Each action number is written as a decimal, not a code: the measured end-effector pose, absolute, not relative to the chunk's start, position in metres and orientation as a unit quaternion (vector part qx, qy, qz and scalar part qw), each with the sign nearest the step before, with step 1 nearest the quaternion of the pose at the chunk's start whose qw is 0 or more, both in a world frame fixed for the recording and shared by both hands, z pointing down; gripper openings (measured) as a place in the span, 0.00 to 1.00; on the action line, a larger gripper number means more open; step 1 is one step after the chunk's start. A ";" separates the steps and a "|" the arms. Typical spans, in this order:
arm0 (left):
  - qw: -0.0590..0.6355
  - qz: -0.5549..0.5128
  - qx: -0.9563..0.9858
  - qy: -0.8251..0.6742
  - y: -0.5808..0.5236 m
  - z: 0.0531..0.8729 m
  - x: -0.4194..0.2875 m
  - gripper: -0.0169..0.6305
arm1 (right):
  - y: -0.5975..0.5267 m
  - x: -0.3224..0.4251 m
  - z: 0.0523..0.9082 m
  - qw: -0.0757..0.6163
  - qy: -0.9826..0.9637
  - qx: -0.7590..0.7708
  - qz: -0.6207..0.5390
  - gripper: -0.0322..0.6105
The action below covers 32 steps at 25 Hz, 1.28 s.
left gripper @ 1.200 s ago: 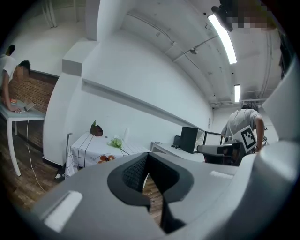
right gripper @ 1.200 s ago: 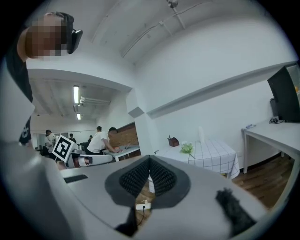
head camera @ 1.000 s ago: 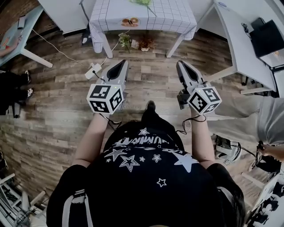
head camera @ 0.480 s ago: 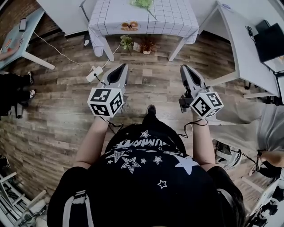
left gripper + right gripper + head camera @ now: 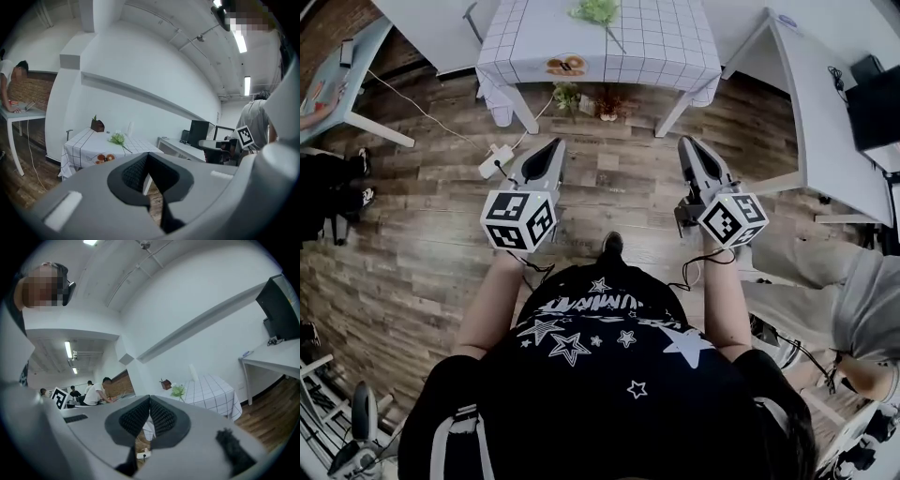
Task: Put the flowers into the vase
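A bunch of green flowers [image 5: 595, 11] lies on a table with a white checked cloth [image 5: 666, 42] at the far end of the wooden floor. The flowers [image 5: 117, 138] also show in the left gripper view, and the flowers [image 5: 177, 391] in the right gripper view. A tall pale vase [image 5: 129, 128] stands behind them on the table; the vase [image 5: 193, 372] is faint. My left gripper [image 5: 551, 145] and right gripper [image 5: 686, 143] are held out side by side, well short of the table. Both are shut with nothing between the jaws, as the left gripper [image 5: 147, 157] and right gripper [image 5: 150, 401] show close up.
A small brown pot [image 5: 97, 124] stands on the cloth. Potted plants [image 5: 567, 94] sit under the table, and a power strip [image 5: 497, 155] with a cable lies on the floor. White desks [image 5: 825, 103] flank the right, another table [image 5: 337, 75] the left. A person [image 5: 862, 300] stands at right.
Both grippers have travelled forward with the person towards the checked table, which now shows more fully. Both pairs of jaws have stayed shut.
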State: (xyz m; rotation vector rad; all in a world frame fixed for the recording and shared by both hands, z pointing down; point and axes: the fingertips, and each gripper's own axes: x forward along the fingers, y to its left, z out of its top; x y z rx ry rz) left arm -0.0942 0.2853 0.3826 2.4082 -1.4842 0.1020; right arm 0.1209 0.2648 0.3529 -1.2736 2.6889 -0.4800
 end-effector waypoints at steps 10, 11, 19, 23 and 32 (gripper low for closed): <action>0.140 0.027 0.837 -0.529 0.240 0.373 -0.070 0.04 | 0.214 0.134 0.352 0.037 0.907 -0.395 -0.143 0.07; 0.139 0.027 0.835 -0.532 0.238 0.373 -0.068 0.04 | 0.209 0.137 0.353 0.035 0.908 -0.393 -0.142 0.07; 0.148 0.030 0.823 -0.548 0.227 0.380 -0.070 0.04 | 0.184 0.140 0.360 0.023 0.911 -0.382 -0.157 0.07; 0.151 0.029 0.821 -0.549 0.214 0.384 -0.074 0.04 | 0.175 0.139 0.369 0.014 0.907 -0.387 -0.164 0.07; 0.143 0.023 0.843 -0.518 0.154 0.385 -0.071 0.04 | 0.140 0.144 0.369 0.002 0.894 -0.422 -0.152 0.07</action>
